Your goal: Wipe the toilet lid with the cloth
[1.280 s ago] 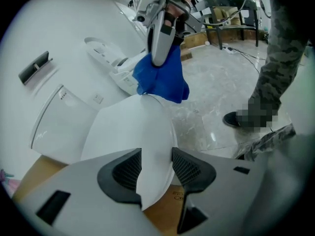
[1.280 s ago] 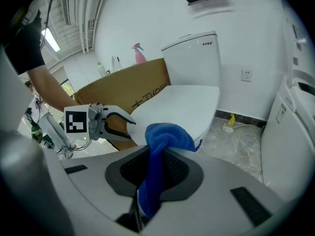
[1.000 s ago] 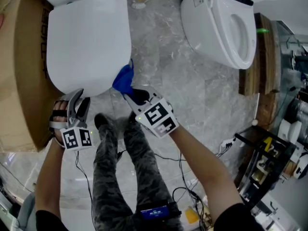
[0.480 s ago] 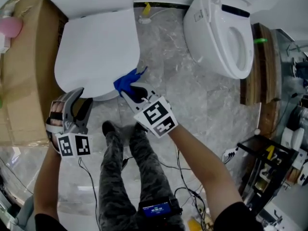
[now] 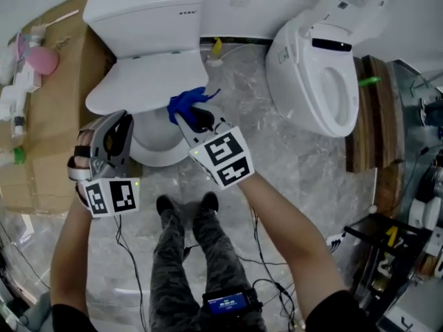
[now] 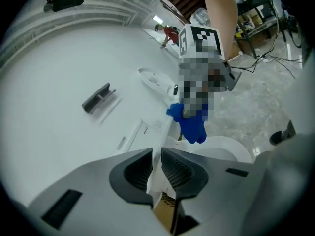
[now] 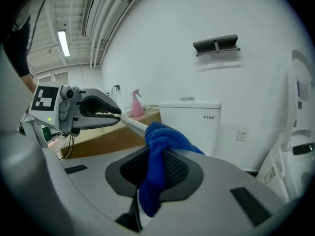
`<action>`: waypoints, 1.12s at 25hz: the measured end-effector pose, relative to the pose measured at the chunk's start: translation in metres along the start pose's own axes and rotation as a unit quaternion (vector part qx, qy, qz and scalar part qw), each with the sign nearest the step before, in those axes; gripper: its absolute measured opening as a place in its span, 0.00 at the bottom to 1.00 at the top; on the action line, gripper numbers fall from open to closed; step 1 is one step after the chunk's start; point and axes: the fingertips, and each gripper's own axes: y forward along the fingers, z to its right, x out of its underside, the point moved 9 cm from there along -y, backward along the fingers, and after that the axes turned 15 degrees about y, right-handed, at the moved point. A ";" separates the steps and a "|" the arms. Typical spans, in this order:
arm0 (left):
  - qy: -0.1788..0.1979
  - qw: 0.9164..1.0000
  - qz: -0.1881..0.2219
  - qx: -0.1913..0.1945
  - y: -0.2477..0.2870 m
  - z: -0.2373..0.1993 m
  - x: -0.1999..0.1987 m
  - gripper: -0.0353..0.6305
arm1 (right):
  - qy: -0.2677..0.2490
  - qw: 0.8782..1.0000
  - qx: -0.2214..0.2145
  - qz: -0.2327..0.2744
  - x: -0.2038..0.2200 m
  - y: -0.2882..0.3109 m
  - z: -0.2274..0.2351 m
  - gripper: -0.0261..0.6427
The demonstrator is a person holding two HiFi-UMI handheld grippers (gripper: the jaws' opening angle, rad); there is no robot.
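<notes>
A: Left gripper (image 6: 156,155)?
B: Jaws just closed narrow, pinching the front edge of the white plastic toilet lid (image 5: 149,81), which is tilted above the white bowl (image 5: 160,149).
A: Right gripper (image 7: 158,157)?
B: Clamped on the crumpled blue cloth (image 5: 184,105), beside the lid's rim.

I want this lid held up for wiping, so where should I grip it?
The thin front rim, from the front left. The lid is a flat slab hinged at the back, so only its free edge fits between jaws. The left gripper has just closed its jaws on it there.
</notes>
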 end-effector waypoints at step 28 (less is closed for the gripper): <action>-0.021 0.997 -0.064 0.025 0.137 -0.178 0.101 0.16 | 0.002 0.996 0.052 0.078 -0.172 0.087 0.069 0.12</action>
